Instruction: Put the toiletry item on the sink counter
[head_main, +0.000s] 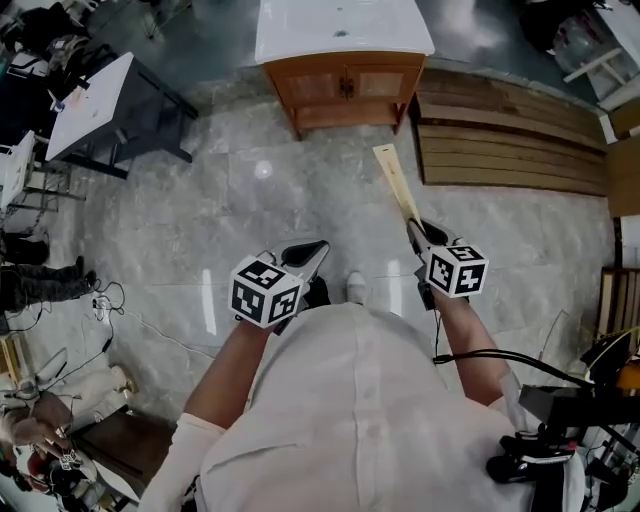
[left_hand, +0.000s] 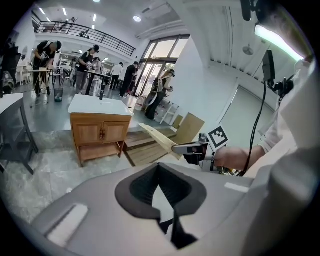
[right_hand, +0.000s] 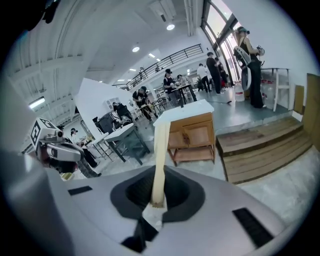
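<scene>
While the sink counter (head_main: 300, 40) stands well ahead across the floor (head_main: 250, 200): toiletry item (head_main: 395, 180), long pale strip, pinched by one end only in my right gripper (head_main: 415, 233), jaws narrow. Risk, as I judge: it pivots, slips, or strikes the counter's edge. My left gripper (head_main: 305, 256): closed, empty.

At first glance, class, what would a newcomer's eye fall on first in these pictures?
The long pale flat stick stands out first. It is clamped in the right gripper and points forward and a little to the left. Ahead of it, at the top of the head view, stands the wooden vanity with its white sink counter. Wooden boards lie on the floor to the vanity's right.
</scene>
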